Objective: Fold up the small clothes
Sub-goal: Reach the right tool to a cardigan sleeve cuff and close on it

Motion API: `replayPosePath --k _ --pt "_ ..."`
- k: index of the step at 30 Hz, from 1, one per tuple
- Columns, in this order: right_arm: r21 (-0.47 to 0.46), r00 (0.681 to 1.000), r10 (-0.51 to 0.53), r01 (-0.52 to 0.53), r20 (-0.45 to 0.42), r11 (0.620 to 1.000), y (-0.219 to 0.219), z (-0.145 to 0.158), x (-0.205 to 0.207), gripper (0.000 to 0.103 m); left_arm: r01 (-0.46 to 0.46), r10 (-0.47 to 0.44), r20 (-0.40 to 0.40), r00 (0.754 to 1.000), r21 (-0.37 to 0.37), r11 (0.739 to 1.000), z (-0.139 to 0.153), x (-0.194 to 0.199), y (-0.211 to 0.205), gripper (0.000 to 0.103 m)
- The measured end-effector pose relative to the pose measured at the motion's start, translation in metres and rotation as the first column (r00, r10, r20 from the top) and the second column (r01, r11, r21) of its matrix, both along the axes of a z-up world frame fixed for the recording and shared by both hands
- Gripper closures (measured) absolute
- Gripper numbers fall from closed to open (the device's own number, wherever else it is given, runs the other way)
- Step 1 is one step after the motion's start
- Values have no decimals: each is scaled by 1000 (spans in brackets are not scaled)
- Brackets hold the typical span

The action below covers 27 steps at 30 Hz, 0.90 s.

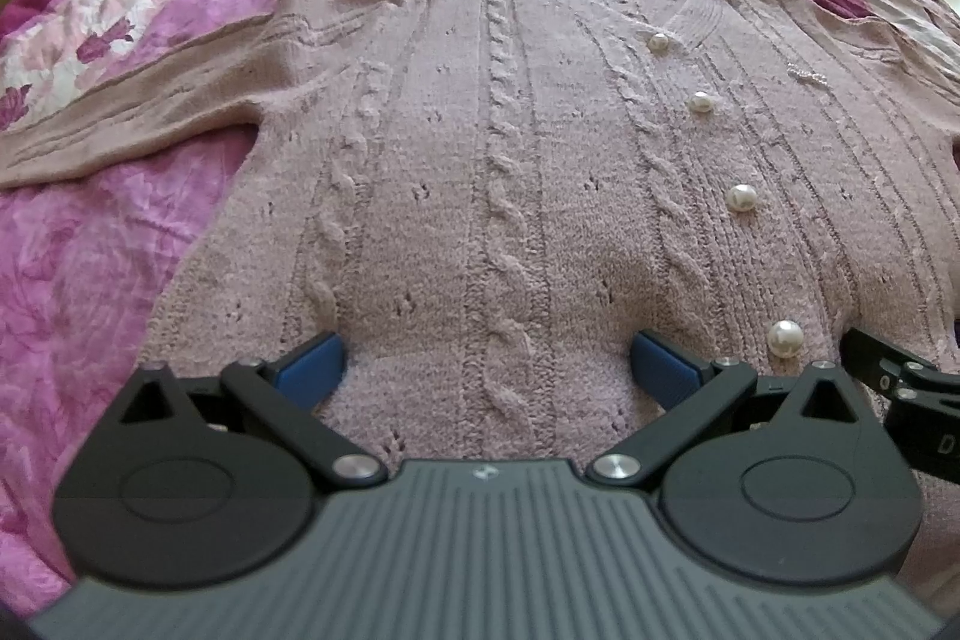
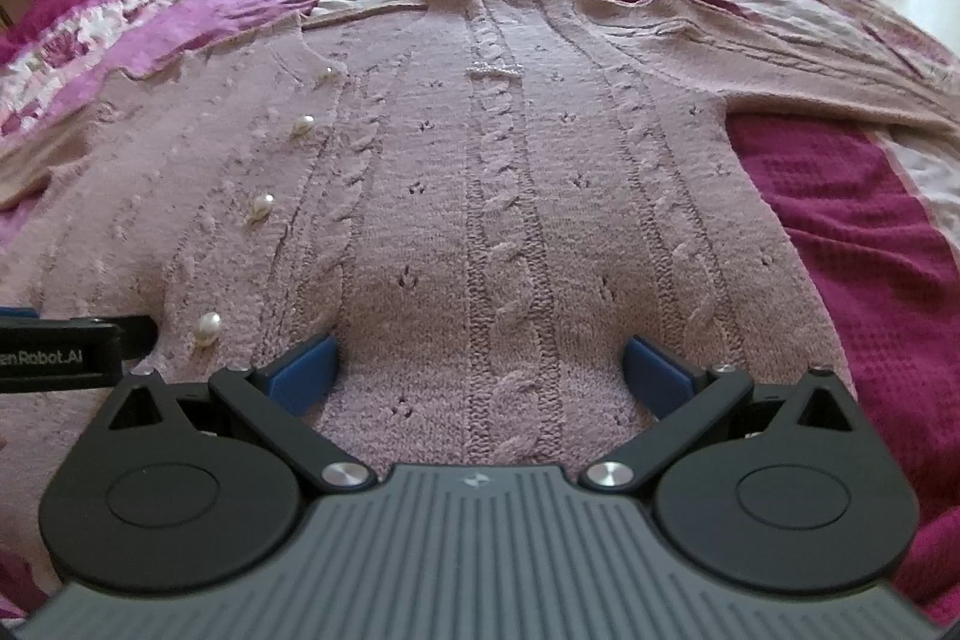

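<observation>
Lying flat and face-up on the bed (image 2: 840, 232), the pink cable-knit cardigan (image 1: 510, 172) is spread with its hem toward the cameras and its neckline away, both sleeves stretched out sideways — a layout that suits a first fold, since every edge is reachable and nothing is bunched. Its row of pearl buttons (image 1: 742, 197) runs down the front placket and is done up, which keeps the two front panels from sliding apart when the fabric is lifted. The left tool (image 1: 486, 358) sits low over the hem on the wearer's-right half of the garment, its blue fingers (image 1: 312, 361) spread wide with knit between and under them, gripping nothing as yet. The right tool (image 2: 480, 358) mirrors it on the other half, likewise wide and empty, blue fingers (image 2: 654, 370) resting on or just above the wool; I cannot tell whether they press into it. Each tool shows at the edge of the other's view, just beside the lowest button, so the two are near one another at the bottom edge. That pairing reads as preparation to pinch the hem at two points and carry it up evenly — one hand alone would skew a soft, heavy knit. The sleeves (image 2: 780, 58) are not yet folded in.
</observation>
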State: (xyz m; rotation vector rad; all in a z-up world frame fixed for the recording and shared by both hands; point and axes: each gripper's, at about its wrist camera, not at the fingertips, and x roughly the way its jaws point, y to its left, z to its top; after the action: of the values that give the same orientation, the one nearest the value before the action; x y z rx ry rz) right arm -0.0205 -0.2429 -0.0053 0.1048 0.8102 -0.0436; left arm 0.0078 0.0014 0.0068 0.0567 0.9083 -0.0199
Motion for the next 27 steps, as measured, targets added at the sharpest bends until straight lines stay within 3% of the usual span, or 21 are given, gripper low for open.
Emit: replayPosePath --k 11,17,23,27 --pt "273 999 -2 -9 40 962 -56 23 -1 0 -20 20 2 1000 -19 1000 22 -3 7 0" --pt "357 993 -87 56 73 932 -107 35 6 0 -25 25 6 1000 -36 999 30 -1 7 0" --pt "373 976 -181 124 122 920 -167 39 21 0 -33 32 -32 999 -39 999 23 2 4 0" --pt "421 959 -250 174 132 890 -207 35 36 0 -39 37 -59 998 -32 999 16 4 3 0"
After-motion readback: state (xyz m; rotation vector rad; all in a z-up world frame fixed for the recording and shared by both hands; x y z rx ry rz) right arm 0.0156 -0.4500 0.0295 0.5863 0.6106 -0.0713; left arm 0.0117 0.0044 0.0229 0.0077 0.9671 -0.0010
